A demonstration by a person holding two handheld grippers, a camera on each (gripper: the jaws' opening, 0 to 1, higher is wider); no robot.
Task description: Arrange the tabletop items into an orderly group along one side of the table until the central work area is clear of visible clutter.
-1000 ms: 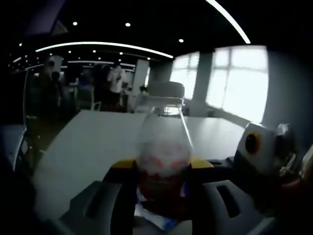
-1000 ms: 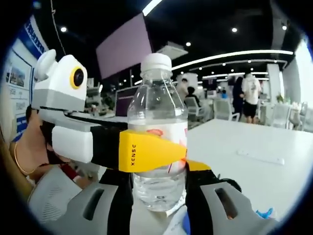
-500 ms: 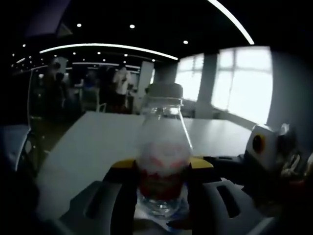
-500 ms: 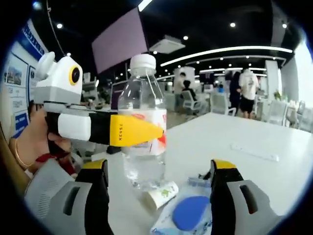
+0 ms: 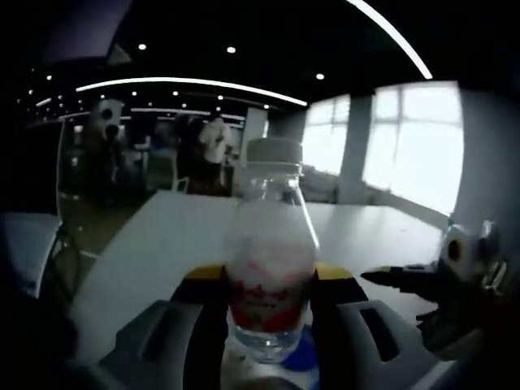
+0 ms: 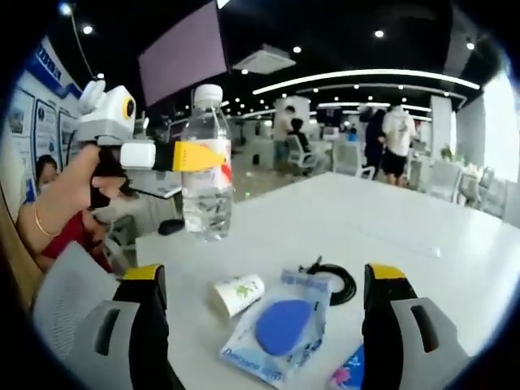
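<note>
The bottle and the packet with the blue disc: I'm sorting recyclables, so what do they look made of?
The bottle looks like clear, glossy plastic: the room shows through it, and it has a white screw cap and a printed label. The left gripper holds it. The packet looks like thin shiny plastic film, wrinkled, with glare; the blue disc's material can't be told.

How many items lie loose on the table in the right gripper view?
4, possibly more beyond the frame: a small paper cup, a clear packet with a blue pad, a coiled black cable, and a pink-printed packet cut off at the bottom edge.
</note>
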